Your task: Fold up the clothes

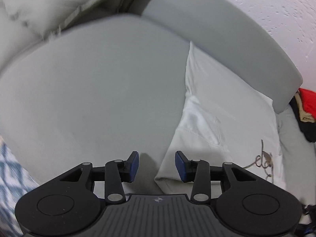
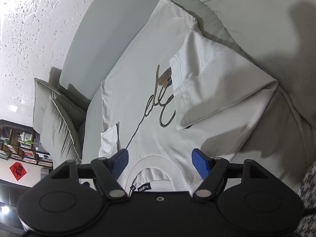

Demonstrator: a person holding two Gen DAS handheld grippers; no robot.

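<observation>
I am looking down along my left gripper (image 1: 157,165), and its blue pads (image 1: 134,165) are standing apart with nothing between them; the folded edge of the white T-shirt (image 1: 213,122) is lying just beside the right-hand pad, not pinched. My right gripper (image 2: 159,163) is hanging wide open above the shirt's collar (image 2: 152,165), with the neckline and its small black label (image 2: 145,187) showing between the pads and no cloth caught.

The T-shirt is lying spread on the pale grey sofa seat (image 1: 94,90), chest up, with dark looping script (image 2: 158,106) across the front. One side is already folded inward, so a sleeve (image 2: 213,83) is lying over the end of the lettering. The other sleeve (image 2: 108,140) is tucked in near the right gripper's left pad.

Beyond the shirt, the sofa's rounded backrest (image 1: 227,39) is running along a white textured wall (image 2: 39,29). Grey-green cushions (image 2: 57,122) are leaning at the far end of the seat in the right wrist view. A pile of red and black clothes (image 1: 308,110) is sitting past the backrest's end. A bookshelf (image 2: 19,144) and a red paper square (image 2: 18,170) are showing lower on the wall. A blue-and-white patterned cloth (image 1: 9,173) is filling the left wrist view's lower left edge.
</observation>
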